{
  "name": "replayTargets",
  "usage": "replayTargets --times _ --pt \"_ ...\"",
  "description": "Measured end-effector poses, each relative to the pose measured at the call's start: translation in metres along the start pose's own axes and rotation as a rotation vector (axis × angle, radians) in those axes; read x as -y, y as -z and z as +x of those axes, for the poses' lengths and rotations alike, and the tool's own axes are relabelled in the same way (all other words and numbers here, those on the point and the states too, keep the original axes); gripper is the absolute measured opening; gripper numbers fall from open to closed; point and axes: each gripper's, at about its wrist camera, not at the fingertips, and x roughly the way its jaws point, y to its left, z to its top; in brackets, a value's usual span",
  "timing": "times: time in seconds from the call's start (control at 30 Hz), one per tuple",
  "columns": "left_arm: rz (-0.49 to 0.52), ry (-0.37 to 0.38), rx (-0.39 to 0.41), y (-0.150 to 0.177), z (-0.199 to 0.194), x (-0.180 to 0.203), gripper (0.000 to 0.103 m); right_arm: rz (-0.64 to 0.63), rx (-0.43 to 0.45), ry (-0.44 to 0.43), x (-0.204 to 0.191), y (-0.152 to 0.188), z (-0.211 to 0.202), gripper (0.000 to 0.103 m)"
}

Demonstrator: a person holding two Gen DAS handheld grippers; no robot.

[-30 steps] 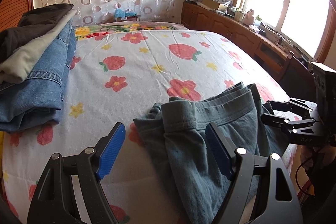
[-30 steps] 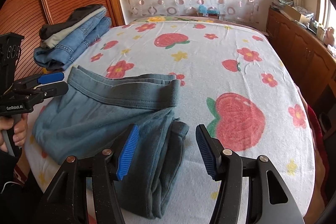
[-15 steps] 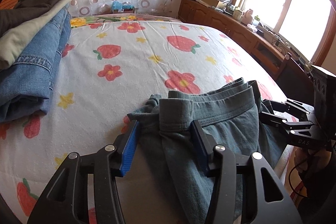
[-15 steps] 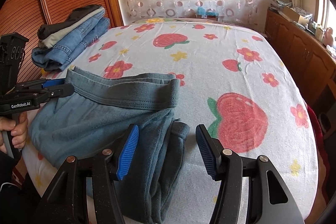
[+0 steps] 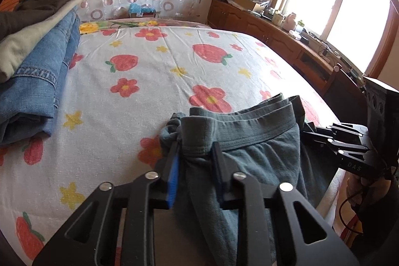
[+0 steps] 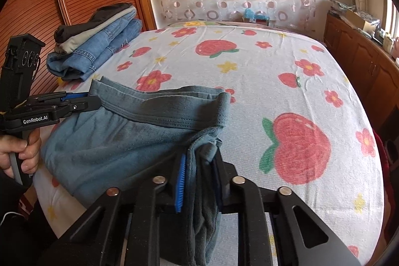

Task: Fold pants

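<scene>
- Grey-green knit pants (image 6: 119, 141) lie bunched on the near edge of the bed (image 6: 274, 81), on a white sheet printed with strawberries and flowers; the near part of the cloth appears to hang over the mattress edge.
- Orientation: the waistband (image 6: 164, 106) faces the far end of the bed and runs side to side. The garment's long axis, judged, runs from the waistband back toward the person, with the legs doubled underneath.
- Largest risk, judged: a lift from here carries several stacked layers at once, and the fold lands crooked because the layers are not aligned.
- Second risk, judged: the overhanging cloth drags the pants off the bed if either grip fails.
- Left tool (image 5: 193, 161): jaws closing, pads already pinching a gathered wad at the waistband's left corner. The bite looks uneven and could slip out under tension.
- Right tool (image 6: 199, 181): jaws closing, pinching a thick vertical fold at the right side, below the waistband. Which layers it holds cannot be told.
- A hand (image 6: 20, 153) holds the left tool's grip.
- A stack of folded jeans (image 6: 97, 51) sits well apart at the far left and is no obstruction.
</scene>
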Motion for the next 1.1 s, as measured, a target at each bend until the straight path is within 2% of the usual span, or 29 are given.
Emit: replayTargets --times 0.07,0.5,0.83,1.1 --pt "0.004 0.002 0.018 0.000 -0.004 0.003 0.017 0.006 0.003 -0.006 0.001 0.000 0.000 0.014" --pt "0.042 0.034 0.148 -0.013 -0.049 0.023 0.017 0.004 0.112 -0.023 -0.005 -0.002 -0.032 0.012" --pt "0.076 0.012 0.248 -0.032 -0.083 0.031 0.017 -0.053 0.197 -0.017 -0.016 -0.018 -0.064 0.012" --pt "0.090 -0.023 0.318 -0.049 -0.107 0.022 0.017 -0.120 0.251 -0.013 -0.026 -0.042 -0.074 0.012"
